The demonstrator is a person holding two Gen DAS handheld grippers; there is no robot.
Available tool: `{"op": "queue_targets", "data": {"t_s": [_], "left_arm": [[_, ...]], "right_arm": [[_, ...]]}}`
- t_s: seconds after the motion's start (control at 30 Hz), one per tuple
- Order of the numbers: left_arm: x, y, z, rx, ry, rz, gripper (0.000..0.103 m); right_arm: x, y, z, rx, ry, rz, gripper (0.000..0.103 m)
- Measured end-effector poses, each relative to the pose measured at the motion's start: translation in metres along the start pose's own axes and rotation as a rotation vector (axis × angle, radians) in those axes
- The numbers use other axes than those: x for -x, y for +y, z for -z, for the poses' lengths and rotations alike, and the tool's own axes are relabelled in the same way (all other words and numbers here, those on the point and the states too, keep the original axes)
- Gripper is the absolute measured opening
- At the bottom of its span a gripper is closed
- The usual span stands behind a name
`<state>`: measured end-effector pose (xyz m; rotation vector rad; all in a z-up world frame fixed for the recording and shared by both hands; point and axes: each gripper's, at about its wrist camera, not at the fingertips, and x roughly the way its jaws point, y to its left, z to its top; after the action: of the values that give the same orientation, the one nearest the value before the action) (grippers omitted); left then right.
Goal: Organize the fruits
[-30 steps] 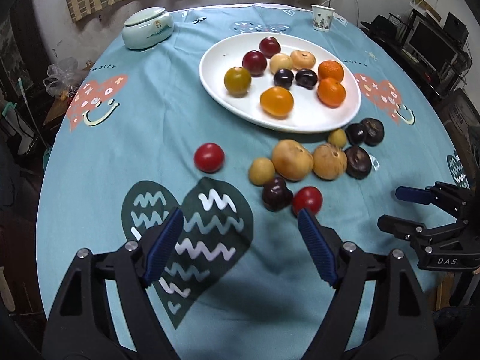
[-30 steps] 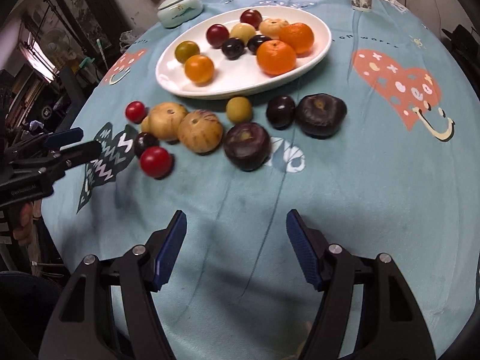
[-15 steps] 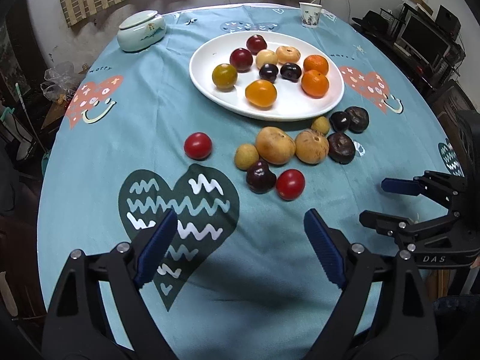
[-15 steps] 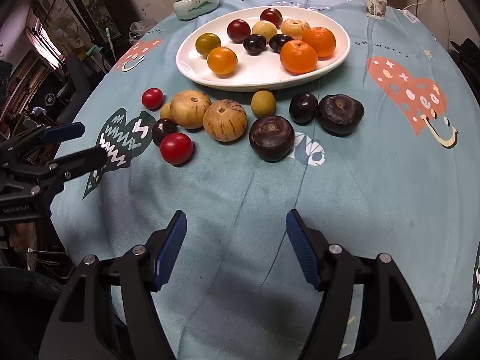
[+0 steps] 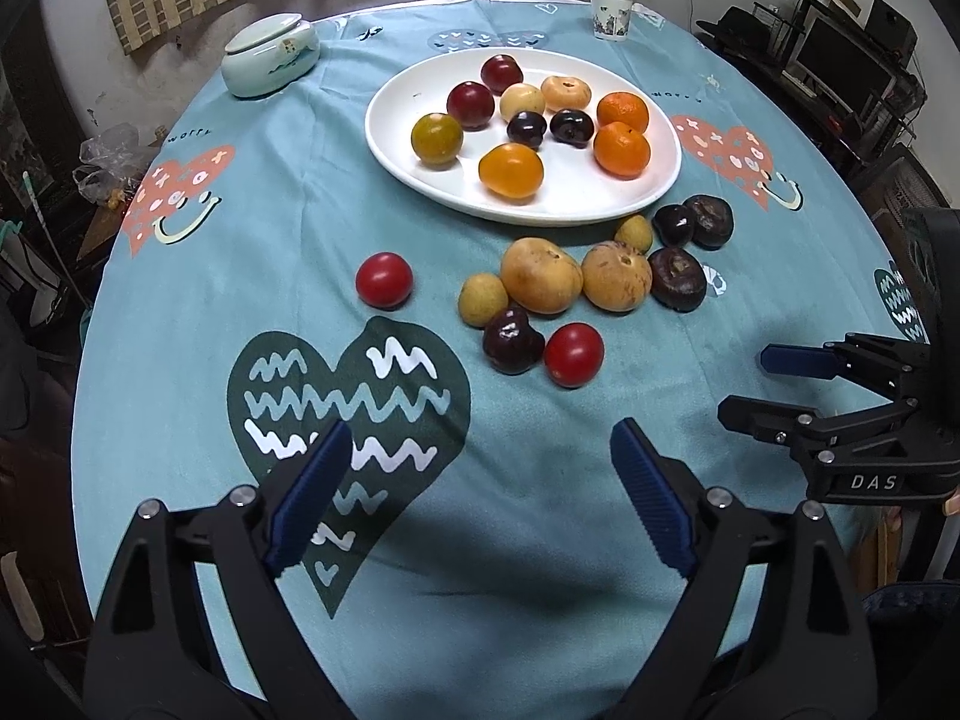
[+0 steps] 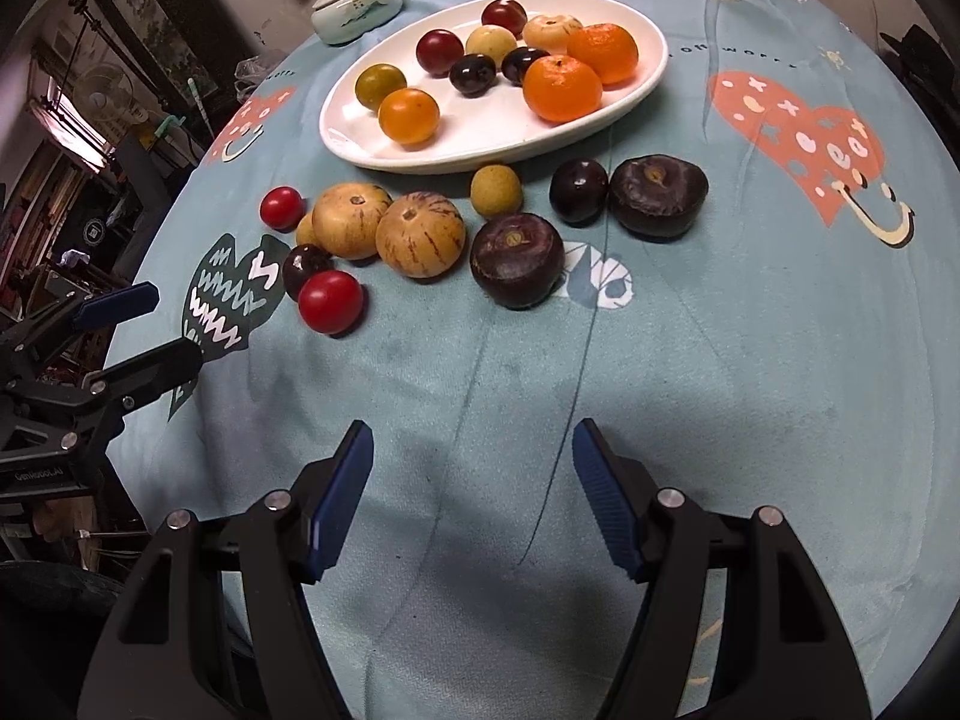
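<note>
Round worktop point(image 5: 198, 276) under a teal cloth printed with hearts. Near the far side, a white oval plate point(image 5: 576, 204) holding 9 fruits: 2 oranges at its right point(image 5: 622, 147), an orange-yellow fruit at the front point(image 5: 511, 170), an olive-green one at the left point(image 5: 436, 138), 2 dark red plums point(image 5: 471, 105), 2 small dark cherries point(image 5: 572, 127) and 2 pale fruits at the back. On the cloth just in front of the plate, a loose cluster: 2 tan striped melons side by side point(image 6: 420, 234), 2 large dark purple fruits point(image 6: 517, 258), a small dark plum point(image 6: 578, 190), 2 small yellow-green fruits point(image 6: 495, 190), a dark cherry point(image 5: 513, 340) touching a red tomato point(image 5: 574, 354). Off to the left, apart from the cluster, another red tomato point(image 5: 384, 279). Further back, a lidded ceramic dish point(image 5: 270, 54) and a paper cup point(image 5: 611, 13). Left hand-held gripper point(image 5: 480, 501) above the near cloth, jaws spread wide, nothing between the blue pads. Right hand-held gripper point(image 6: 474, 504) likewise over bare cloth, jaws parted rather less, gripping nothing, well short of the fruit.
</note>
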<state>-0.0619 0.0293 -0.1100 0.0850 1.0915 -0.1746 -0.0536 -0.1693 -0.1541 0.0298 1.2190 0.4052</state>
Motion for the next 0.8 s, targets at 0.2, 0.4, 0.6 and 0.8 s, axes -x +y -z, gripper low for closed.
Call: {"op": "queue_targets", "data": {"t_s": [0.2,0.4,0.6,0.8], "left_arm": [[-0.002,0.003,-0.001,0.01,0.01,-0.006,0.09],[-0.003,0.005,-0.003,0.012,0.012,-0.01,0.09],[-0.003,0.006,-0.004,0.013,0.019,-0.01,0.09],[-0.004,0.005,-0.005,0.008,0.017,-0.01,0.09]], "right_arm": [[0.001,-0.001,-0.002,-0.008,-0.004,-0.031,0.069],[0.008,-0.012,-0.008,-0.078,-0.034,-0.062,0.069],[0.014,-0.036,-0.01,-0.241,-0.044,-0.156,0.069],[0.036,-0.05,-0.016,-0.315,-0.104,-0.268,0.069]]}}
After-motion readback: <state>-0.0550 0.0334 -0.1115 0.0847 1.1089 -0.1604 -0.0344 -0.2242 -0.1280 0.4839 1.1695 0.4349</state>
